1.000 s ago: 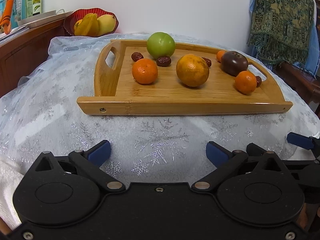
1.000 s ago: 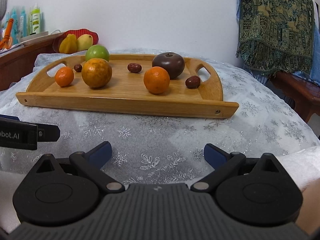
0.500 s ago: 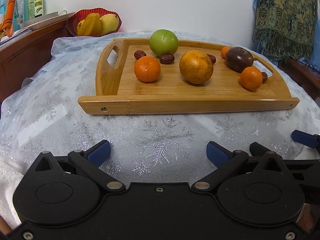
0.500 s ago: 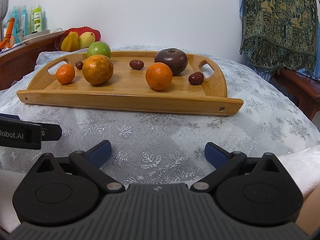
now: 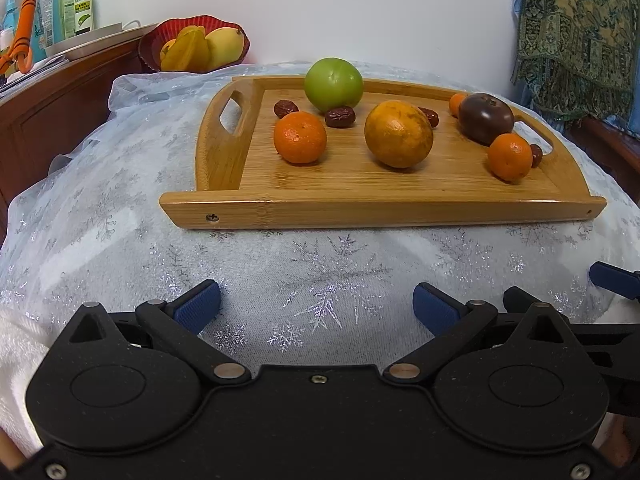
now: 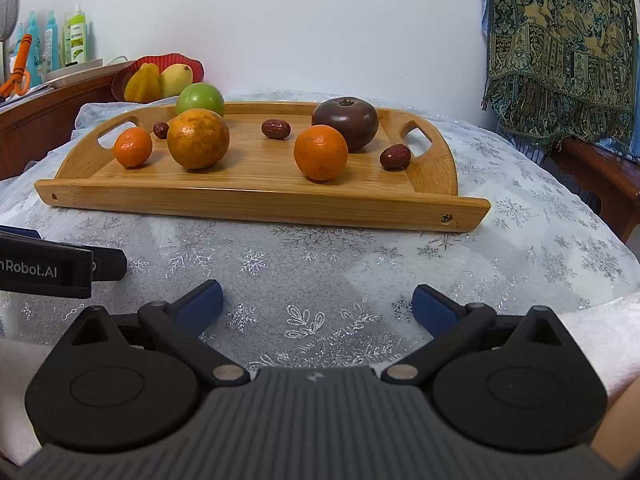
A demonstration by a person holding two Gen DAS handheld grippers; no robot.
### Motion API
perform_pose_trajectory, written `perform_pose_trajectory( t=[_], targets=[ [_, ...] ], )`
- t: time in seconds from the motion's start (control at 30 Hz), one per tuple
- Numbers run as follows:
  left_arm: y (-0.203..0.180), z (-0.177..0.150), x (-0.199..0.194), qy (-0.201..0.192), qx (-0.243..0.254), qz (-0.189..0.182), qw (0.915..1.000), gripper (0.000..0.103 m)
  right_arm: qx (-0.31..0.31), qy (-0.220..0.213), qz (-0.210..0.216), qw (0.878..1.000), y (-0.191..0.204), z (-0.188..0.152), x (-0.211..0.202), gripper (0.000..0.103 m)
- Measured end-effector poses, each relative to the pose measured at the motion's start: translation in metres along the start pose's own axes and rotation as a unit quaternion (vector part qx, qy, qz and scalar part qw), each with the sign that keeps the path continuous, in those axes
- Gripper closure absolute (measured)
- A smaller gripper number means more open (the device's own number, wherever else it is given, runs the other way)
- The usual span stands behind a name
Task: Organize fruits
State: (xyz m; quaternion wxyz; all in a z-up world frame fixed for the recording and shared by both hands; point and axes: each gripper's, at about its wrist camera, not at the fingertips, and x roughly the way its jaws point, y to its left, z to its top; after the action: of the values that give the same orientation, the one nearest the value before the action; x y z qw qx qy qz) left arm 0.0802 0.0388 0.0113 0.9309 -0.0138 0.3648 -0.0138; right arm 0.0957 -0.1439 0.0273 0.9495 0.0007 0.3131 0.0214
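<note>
Both grippers have come nearer the smooth wooden tray (image 5: 380, 208); left gripper (image 5: 316, 308) and right gripper (image 6: 316, 306) gape wide, empty, over glittery cloth (image 6: 320, 264).

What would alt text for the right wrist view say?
The open right gripper hovers over a snowflake tablecloth, facing a wooden tray that holds two small oranges, a larger orange, a green fruit, a dark purple fruit and three dates. A red fruit bowl sits behind.

A pale bamboo-grained wooden tray (image 5: 384, 210) looks smooth with a satin sheen; beneath it the sheer white snowflake tablecloth (image 6: 320, 280) glitters; matt black plastic gripper bodies fill the lower frame
</note>
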Motion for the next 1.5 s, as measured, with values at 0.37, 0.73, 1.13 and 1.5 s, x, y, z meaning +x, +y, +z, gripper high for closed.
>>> perform_pose_trajectory(
  t=[0.37,0.73,1.13,1.5],
  targets=[
    [-0.0001,0.0001,0.0002,0.000,0.000,0.000,1.0000,0.000,0.000,0.000,0.000,1.000,0.0001,-0.0001,-0.0001,0.000],
    [0.0000,0.0001,0.0003,0.000,0.000,0.000,1.0000,0.000,0.000,0.000,0.000,1.000,0.0002,-0.0002,0.0000,0.000],
    [0.0005,0.0003,0.0007,0.000,-0.002,0.000,1.0000,0.000,0.000,-0.001,0.000,1.000,0.0002,-0.0003,0.0001,0.000],
    [0.0029,0.0002,0.0002,-0.001,-0.002,0.002,1.0000,0.000,0.000,-0.001,0.000,1.000,0.0002,-0.0003,0.0001,0.000]
  ],
)
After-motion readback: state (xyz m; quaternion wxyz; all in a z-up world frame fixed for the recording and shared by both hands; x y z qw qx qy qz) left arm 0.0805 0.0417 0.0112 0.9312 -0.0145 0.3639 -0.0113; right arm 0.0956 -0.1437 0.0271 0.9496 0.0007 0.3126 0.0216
